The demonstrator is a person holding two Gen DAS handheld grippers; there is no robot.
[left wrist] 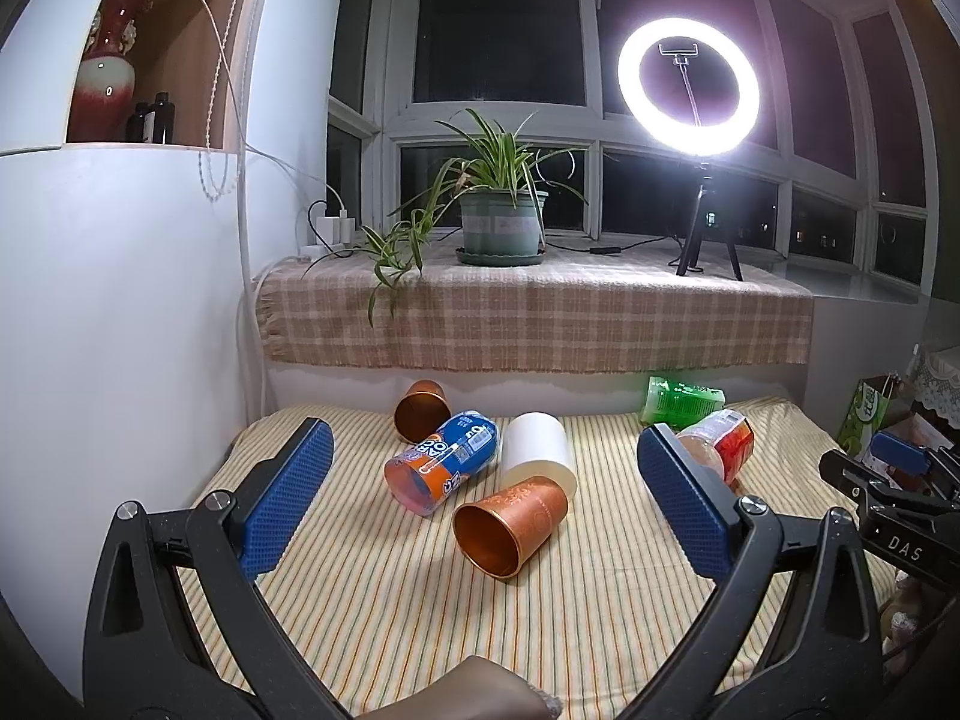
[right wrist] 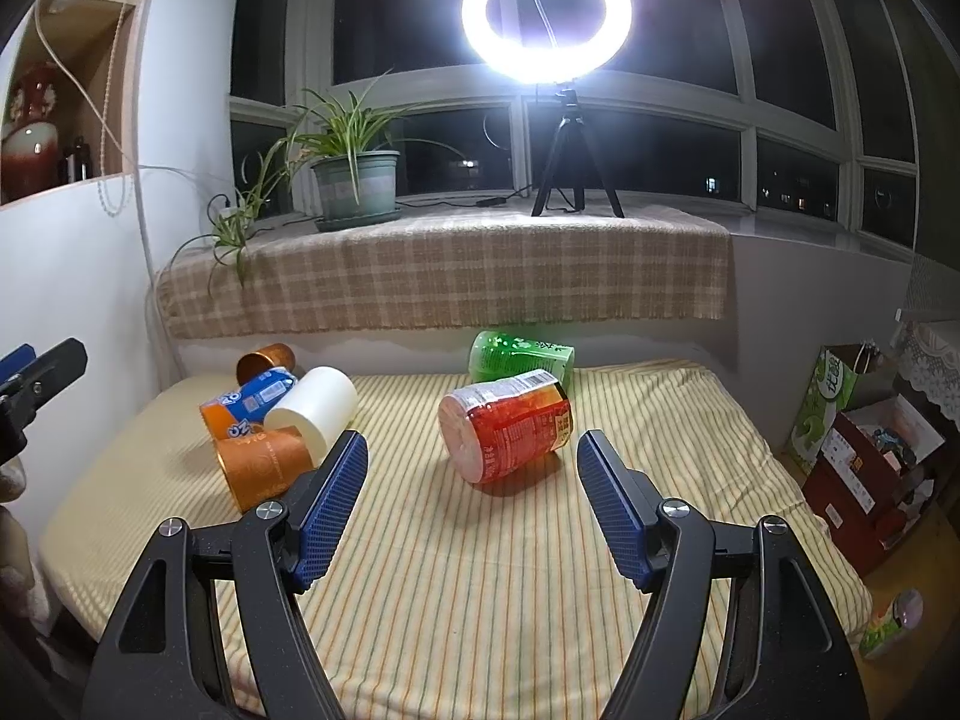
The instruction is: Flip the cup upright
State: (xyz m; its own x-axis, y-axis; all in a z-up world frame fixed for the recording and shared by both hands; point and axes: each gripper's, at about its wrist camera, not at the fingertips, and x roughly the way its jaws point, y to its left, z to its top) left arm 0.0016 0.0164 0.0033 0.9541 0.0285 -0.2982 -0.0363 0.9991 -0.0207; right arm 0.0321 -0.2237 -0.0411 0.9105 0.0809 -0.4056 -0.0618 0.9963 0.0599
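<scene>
Several cups lie on their sides on a striped mattress (left wrist: 420,600). In the left wrist view a copper cup (left wrist: 510,525) lies nearest, mouth toward me, with a white cup (left wrist: 537,450), a blue-orange cup (left wrist: 444,462) and a second copper cup (left wrist: 420,411) behind it. My left gripper (left wrist: 486,468) is open and empty, just short of them. In the right wrist view a red cup (right wrist: 507,423) lies ahead of my open, empty right gripper (right wrist: 474,462). A green cup (right wrist: 519,357) lies behind it.
A checked cloth covers the window ledge (left wrist: 540,312), which carries a potted plant (left wrist: 501,222) and a lit ring light on a tripod (left wrist: 690,90). A white wall (left wrist: 120,330) bounds the left. Boxes (right wrist: 864,456) stand on the floor to the right.
</scene>
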